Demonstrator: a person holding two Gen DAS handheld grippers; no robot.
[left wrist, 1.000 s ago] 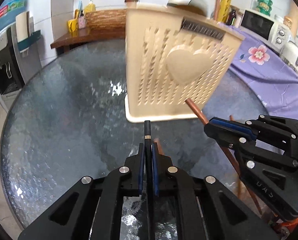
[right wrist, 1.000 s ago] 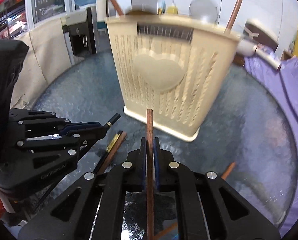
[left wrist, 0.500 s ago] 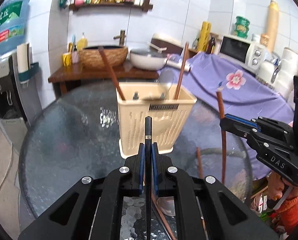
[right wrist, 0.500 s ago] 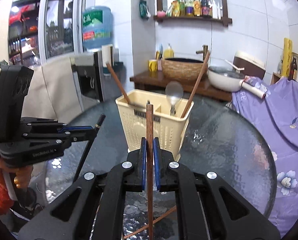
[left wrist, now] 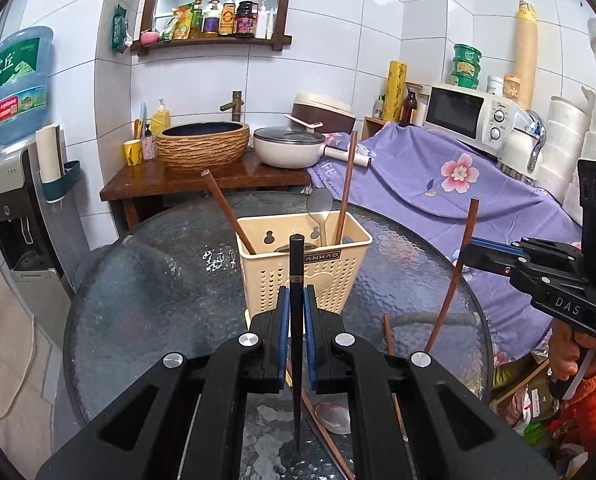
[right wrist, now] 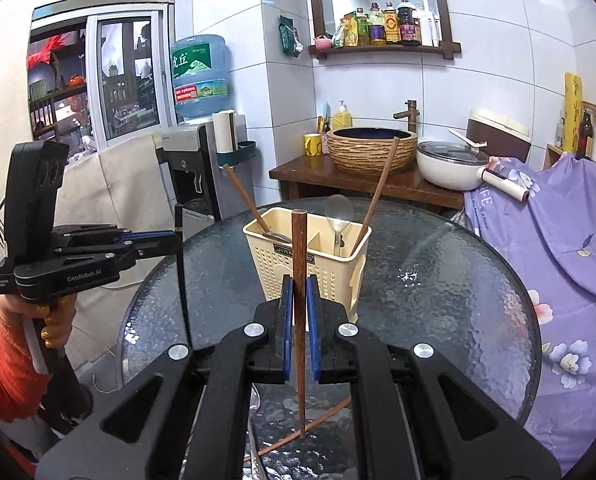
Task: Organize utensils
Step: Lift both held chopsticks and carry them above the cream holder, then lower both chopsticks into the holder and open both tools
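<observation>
Both grippers had risen off the surface (left wrist: 146, 280): left gripper (left wrist: 297, 312) pinching a black chopstick (left wrist: 297, 264), right gripper (right wrist: 299, 308) pinching a brown chopstick (right wrist: 298, 248), ready for the far basket (left wrist: 330, 276).

White-tiled wall (left wrist: 410, 20), wooden shelf (left wrist: 214, 42), round glass table (left wrist: 150, 280).

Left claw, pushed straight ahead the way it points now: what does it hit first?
Most likely the cream utensil basket. The left claw, shut on a black chopstick, points right at its near wall, slightly downward. Only bare glass table seems to lie between them, though depth is hard to judge.
</observation>
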